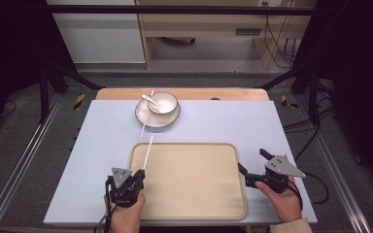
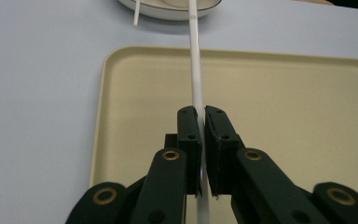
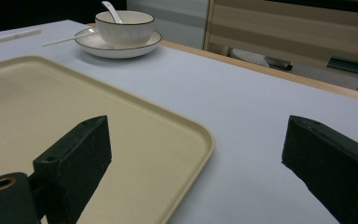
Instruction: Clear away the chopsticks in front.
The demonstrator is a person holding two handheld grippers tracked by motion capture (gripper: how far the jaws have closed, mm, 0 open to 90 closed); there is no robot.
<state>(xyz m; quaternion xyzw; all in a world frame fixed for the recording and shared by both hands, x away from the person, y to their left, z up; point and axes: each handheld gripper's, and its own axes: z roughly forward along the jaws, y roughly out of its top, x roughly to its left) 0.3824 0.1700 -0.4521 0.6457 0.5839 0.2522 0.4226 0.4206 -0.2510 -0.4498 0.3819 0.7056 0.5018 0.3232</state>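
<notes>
My left gripper [image 1: 140,173] is shut on a thin white chopstick [image 1: 148,151] over the near left corner of the beige tray [image 1: 189,194]. In the left gripper view the black jaws [image 2: 201,114] pinch the chopstick [image 2: 195,65], which runs forward toward the plate [image 2: 168,13]. A second white chopstick [image 1: 144,121] leans on the white plate [image 1: 148,119], which carries a bowl [image 1: 164,103] and spoon [image 1: 150,100]. My right gripper [image 1: 251,160] stands open at the tray's right edge, with nothing between its jaws [image 3: 198,128].
The tray [image 3: 51,93] lies on a pale lavender table top [image 1: 102,141]. The bowl [image 3: 123,25] and plate [image 3: 121,50] sit at the back centre, near the wooden far edge [image 1: 184,93]. A black frame and cabinets stand beyond.
</notes>
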